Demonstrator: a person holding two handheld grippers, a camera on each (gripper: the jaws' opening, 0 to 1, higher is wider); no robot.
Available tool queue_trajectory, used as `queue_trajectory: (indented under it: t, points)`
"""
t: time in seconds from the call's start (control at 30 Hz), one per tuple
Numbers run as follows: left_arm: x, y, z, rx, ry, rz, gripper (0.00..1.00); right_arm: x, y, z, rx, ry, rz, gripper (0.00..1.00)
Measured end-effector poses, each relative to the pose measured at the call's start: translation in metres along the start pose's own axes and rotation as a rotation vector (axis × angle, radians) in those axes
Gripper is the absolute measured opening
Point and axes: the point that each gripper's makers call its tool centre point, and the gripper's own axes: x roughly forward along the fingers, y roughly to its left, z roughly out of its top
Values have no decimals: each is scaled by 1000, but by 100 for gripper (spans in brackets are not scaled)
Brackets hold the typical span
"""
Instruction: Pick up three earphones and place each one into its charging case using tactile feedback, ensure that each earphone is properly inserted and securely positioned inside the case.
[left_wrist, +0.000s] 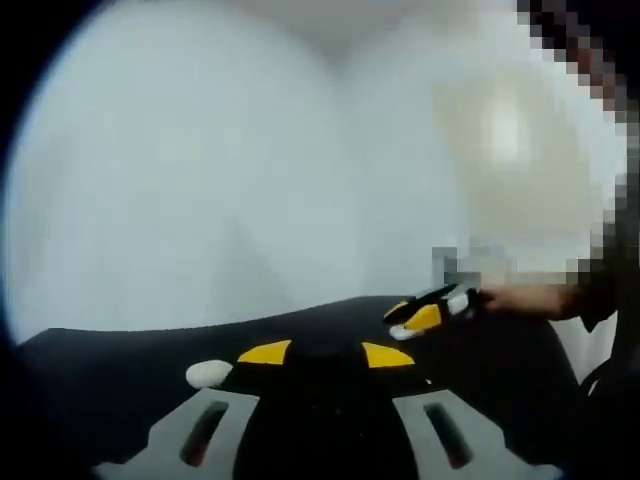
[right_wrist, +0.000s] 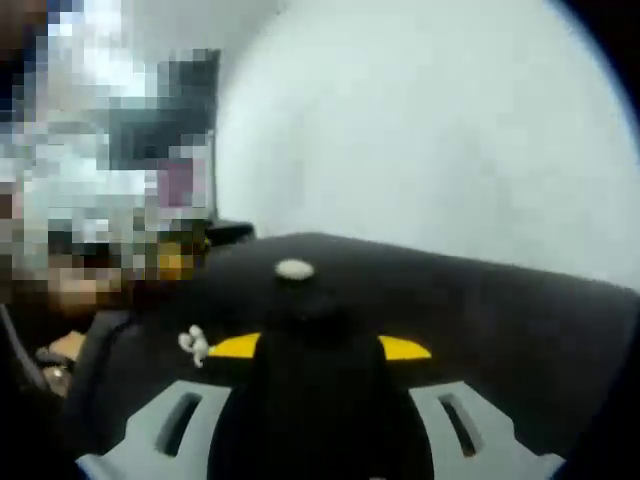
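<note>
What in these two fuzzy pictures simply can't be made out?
- Small white oval object, left gripper view: blurred, so case or earphone is unclear.
- Small white oval object on the black table surface, right gripper view: too small to identify.
- Tiny white earphone-like piece, right gripper view: blurred.
- Other yellow-tipped claw, left gripper view: too blurred to judge open or shut.

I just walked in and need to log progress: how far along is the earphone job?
Nothing looks done yet. A white charging case lies shut on the black table, and a loose earphone lies apart from it. In hand: nothing; the left gripper and right gripper both stand open and empty. Left: picking up and seating every earphone. Other earphones and cases can't be made out.
</note>
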Motion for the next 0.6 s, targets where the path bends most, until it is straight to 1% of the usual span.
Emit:
queue_trajectory:
  t: [0.03,0.07,0.1,0.17,0.27,0.4,0.5,0.6]
  points:
    - [1,-1,-1,-8,1,-6,23,5,1,-4,-46,32,5,44]
    - [2,-2,-3,-15,13,-13,23,10,1,-8,-73,68,2,43]
    - [3,-4,-5,-17,25,-18,24,14,-1,-11,-77,92,-10,42]
    - [3,-5,-7,-15,34,-20,26,24,0,-8,-80,98,-4,40]
    - [1,-5,-5,-30,24,-19,26,39,0,-6,-82,121,-9,40]
    - [-1,-5,-3,-36,17,-22,26,54,0,-9,-74,157,-23,40]
    - [0,-13,-4,-19,23,-46,26,63,3,-11,-37,168,-38,40]
    - [1,-16,-4,8,26,-60,26,71,9,-13,-52,189,-44,40]
